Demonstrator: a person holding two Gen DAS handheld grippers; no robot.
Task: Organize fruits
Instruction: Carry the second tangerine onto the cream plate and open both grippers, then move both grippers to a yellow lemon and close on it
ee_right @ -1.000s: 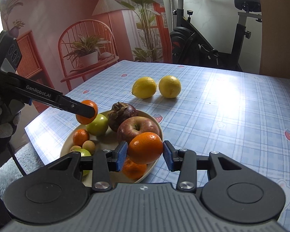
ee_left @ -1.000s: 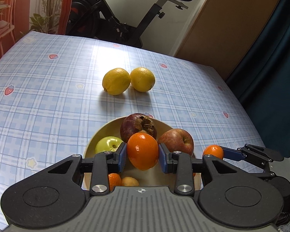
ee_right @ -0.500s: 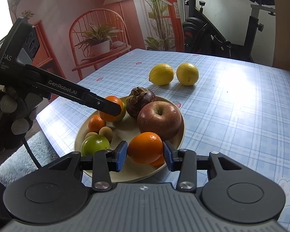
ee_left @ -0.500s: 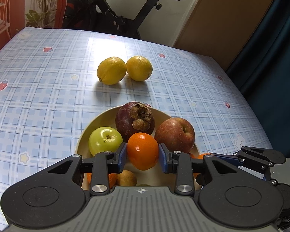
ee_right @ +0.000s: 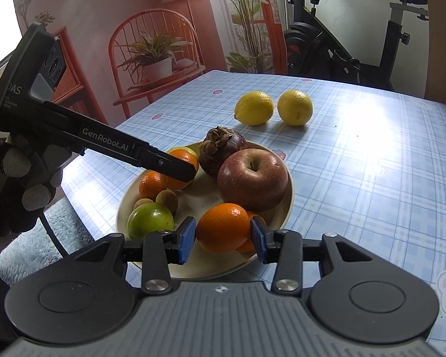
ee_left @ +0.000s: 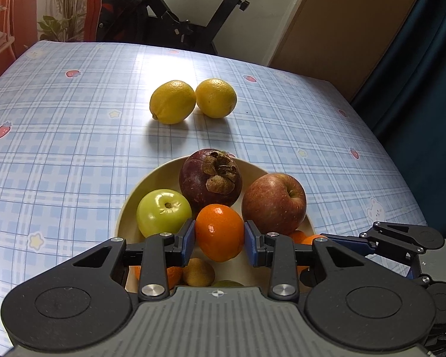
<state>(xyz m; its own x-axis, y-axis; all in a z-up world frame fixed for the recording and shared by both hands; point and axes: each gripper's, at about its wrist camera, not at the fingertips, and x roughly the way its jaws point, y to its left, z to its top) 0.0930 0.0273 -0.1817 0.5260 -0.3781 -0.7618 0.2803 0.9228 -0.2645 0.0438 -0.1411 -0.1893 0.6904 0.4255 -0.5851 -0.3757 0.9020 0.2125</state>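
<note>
My left gripper [ee_left: 220, 244] is shut on a small orange [ee_left: 219, 232], held over the cream plate [ee_left: 125, 220] between a green apple [ee_left: 163, 212] and a red apple [ee_left: 273, 199]. Behind them lies a dark purple fruit [ee_left: 209, 175]. My right gripper [ee_right: 223, 239] is shut on another orange [ee_right: 223, 227] over the plate's near rim [ee_right: 288, 202], in front of the red apple [ee_right: 252, 178]. In the right wrist view the left gripper [ee_right: 178, 169] reaches in from the left with its orange [ee_right: 183, 160]. Two lemons [ee_left: 172, 101] [ee_left: 215, 98] lie on the cloth beyond the plate.
The plate also holds a tangerine [ee_right: 151, 184], small brown fruits [ee_right: 167, 199] and a green fruit [ee_right: 150, 220]. A gloved hand [ee_right: 12, 184] holds the left gripper. The checked tablecloth [ee_left: 59, 148] runs to edges left and right. An exercise bike [ee_right: 342, 44] stands behind.
Both grippers keep their oranges. Both oranges have come in a little over the plate; the right one, earlier seen beside the red apple, now sits low behind the left gripper's body.
</note>
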